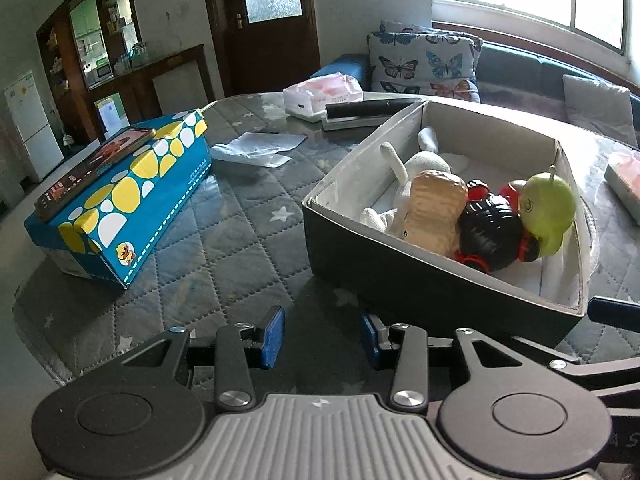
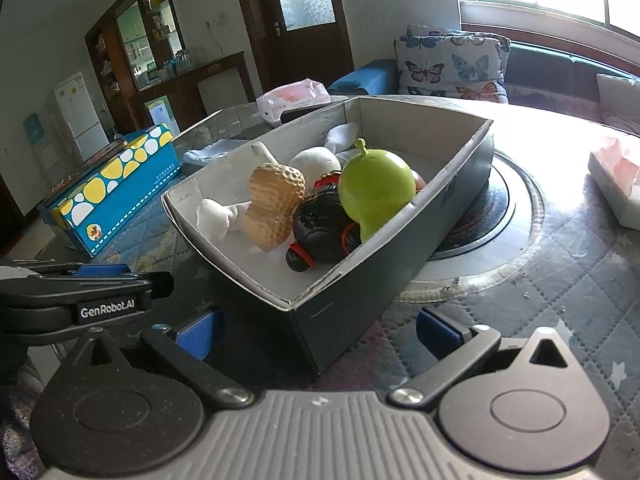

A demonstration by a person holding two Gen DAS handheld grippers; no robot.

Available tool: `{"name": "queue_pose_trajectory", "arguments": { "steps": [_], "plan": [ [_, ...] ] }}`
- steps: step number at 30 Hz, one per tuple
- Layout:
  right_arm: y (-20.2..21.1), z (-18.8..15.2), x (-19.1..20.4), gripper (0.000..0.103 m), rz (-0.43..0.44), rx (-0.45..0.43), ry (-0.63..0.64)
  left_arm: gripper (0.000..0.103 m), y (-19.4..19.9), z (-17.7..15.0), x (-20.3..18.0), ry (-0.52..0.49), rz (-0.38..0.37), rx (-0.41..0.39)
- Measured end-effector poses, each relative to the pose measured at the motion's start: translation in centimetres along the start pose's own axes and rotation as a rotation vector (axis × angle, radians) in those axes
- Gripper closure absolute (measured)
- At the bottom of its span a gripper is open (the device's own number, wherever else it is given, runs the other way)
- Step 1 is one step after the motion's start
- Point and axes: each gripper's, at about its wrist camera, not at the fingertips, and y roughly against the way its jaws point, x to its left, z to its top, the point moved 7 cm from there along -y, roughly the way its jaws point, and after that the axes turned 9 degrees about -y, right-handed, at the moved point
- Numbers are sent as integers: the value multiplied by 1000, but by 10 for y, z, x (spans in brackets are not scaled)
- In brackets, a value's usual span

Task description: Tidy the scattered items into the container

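A dark cardboard box (image 1: 400, 276) (image 2: 456, 200) stands on the quilted table. In it lie a white plush toy (image 1: 420, 168) (image 2: 316, 160), a tan peanut toy (image 1: 434, 208) (image 2: 272, 204), a black and red toy (image 1: 488, 228) (image 2: 320, 228) and a green gourd toy (image 1: 546, 208) (image 2: 374, 188). My left gripper (image 1: 322, 338) is open and empty, just in front of the box's near left corner. My right gripper (image 2: 316, 332) is open and empty, its fingers either side of the box's near corner. The left gripper shows at the left of the right wrist view (image 2: 80, 284).
A blue box with yellow and white spots (image 1: 132, 200) (image 2: 112, 188) carries a phone (image 1: 92, 168) at the left. Crumpled white paper (image 1: 256, 150) lies behind. Tissue packs (image 1: 324, 94) (image 2: 616, 180) and a black bar (image 1: 372, 110) lie further back. A round inset plate (image 2: 500, 232) lies under the box.
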Motion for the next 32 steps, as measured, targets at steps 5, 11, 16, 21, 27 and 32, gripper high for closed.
{"name": "queue_pose_trajectory", "arguments": {
  "steps": [5, 11, 16, 21, 27, 32],
  "plan": [
    [-2, 3, 1, 0, -9, -4, -7, 59, -6, 2, 0, -4, -3, 11],
    [-5, 6, 1, 0, -24, -7, -26, 59, -9, 7, 2, -11, -4, 5],
    [-7, 7, 2, 0, -32, -8, -30, 60, -13, 7, 3, -14, -8, 9],
    [-10, 7, 3, 0, -36, -3, -35, 60, -17, 8, 5, -15, -10, 14],
    [-14, 8, 4, 0, -40, 0, -39, 60, -17, 13, 8, -14, -3, -10],
    [-17, 8, 5, 0, -44, 3, -37, 61, -18, 16, 11, -8, 3, -25]
  ]
}}
